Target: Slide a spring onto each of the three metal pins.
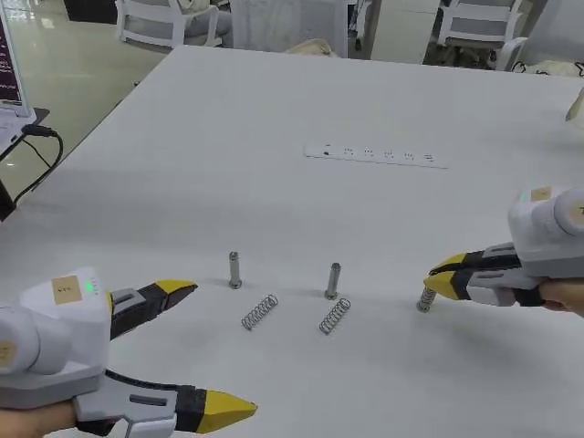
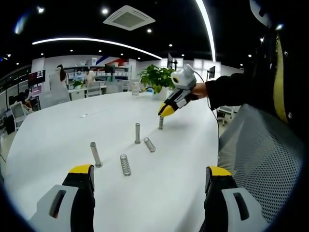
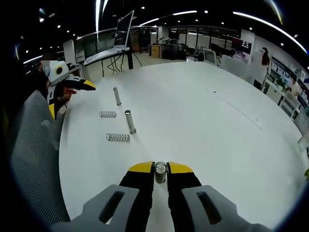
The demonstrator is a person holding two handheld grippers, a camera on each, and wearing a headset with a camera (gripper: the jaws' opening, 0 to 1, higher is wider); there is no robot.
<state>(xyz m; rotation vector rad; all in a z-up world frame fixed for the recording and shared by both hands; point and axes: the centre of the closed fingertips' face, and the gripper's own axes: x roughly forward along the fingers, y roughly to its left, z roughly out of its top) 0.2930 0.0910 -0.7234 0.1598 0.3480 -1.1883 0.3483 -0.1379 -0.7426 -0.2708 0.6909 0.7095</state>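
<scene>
Two bare metal pins (image 1: 234, 271) (image 1: 333, 281) stand upright on the white table (image 1: 274, 119). One loose spring (image 1: 259, 311) lies in front of the pins and another spring (image 1: 335, 316) beside it. My right gripper (image 1: 440, 276) is shut on a third spring (image 1: 426, 299), which stands upright around the third pin; its coils (image 3: 160, 172) sit between the yellow fingertips (image 3: 141, 168). My left gripper (image 1: 217, 349) hovers open at the near left, with nothing between its jaws. From the left gripper (image 2: 150, 170), the pins (image 2: 95, 154) (image 2: 137, 133) and springs (image 2: 125, 164) (image 2: 149, 144) lie ahead.
A white power strip (image 1: 376, 155) lies flat further back on the table. A laptop (image 1: 9, 91) with a black cable (image 1: 41, 155) sits off the left edge. White chairs (image 1: 164, 23) line the far side. A person's dark sleeve (image 2: 231, 89) holds the right gripper (image 2: 166, 110).
</scene>
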